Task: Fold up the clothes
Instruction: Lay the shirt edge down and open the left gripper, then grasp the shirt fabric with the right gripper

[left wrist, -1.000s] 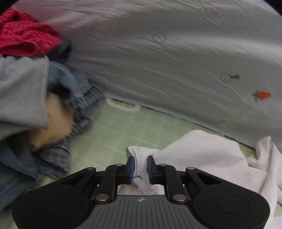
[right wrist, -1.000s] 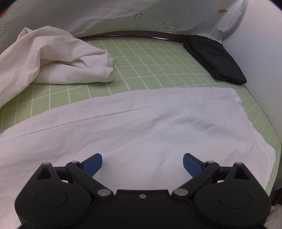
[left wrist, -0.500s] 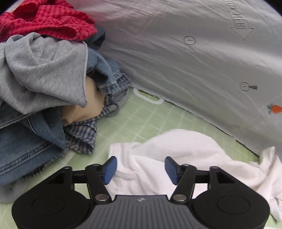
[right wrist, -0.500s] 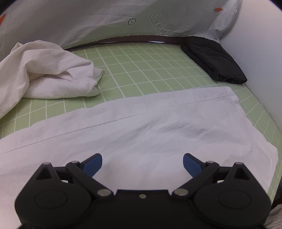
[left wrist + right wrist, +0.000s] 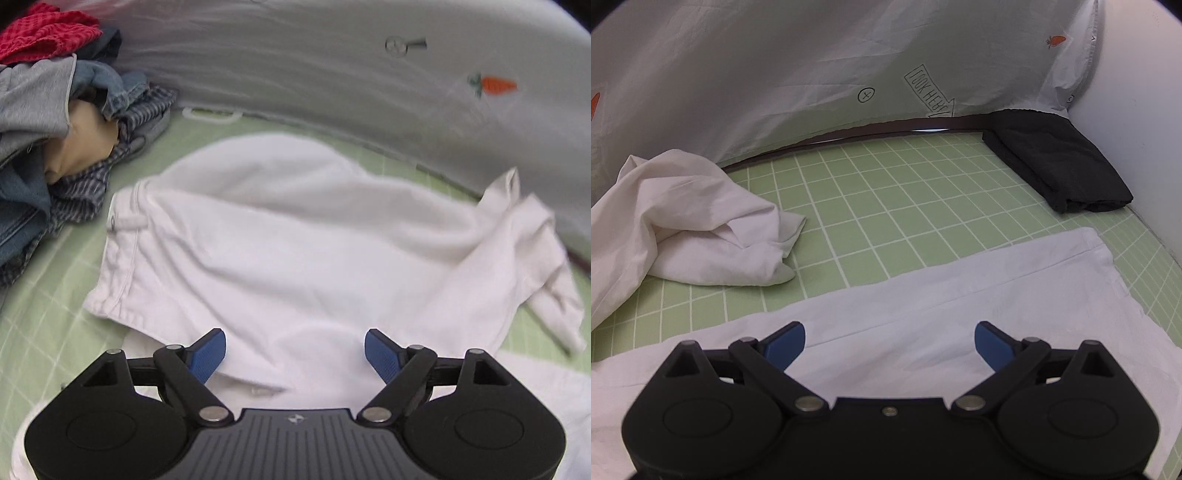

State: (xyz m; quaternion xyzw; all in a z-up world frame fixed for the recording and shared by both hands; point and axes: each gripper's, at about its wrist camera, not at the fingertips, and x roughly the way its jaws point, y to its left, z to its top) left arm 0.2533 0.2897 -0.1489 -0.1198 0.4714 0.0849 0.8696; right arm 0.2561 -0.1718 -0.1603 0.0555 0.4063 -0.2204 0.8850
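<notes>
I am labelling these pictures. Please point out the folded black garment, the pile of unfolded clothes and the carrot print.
folded black garment (image 5: 1060, 166): right wrist view, top face.
pile of unfolded clothes (image 5: 37, 103): left wrist view, grey garment.
carrot print (image 5: 498, 85): left wrist view, orange body.

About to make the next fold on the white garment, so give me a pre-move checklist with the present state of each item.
1. Left tool free of cloth: ok. Its jaws have just been opening and nothing is pinched between them.
2. Right tool open and empty: ok.
3. White garment flat on the green mat: not ok. The far leg lies bunched and crumpled.
4. Near leg smoothed out: ok.
5. Pile of unfolded clothes clear of the garment: ok, beside the waistband but not on it.
6. Folded black garment out of the way: ok, at the mat's far corner.
</notes>
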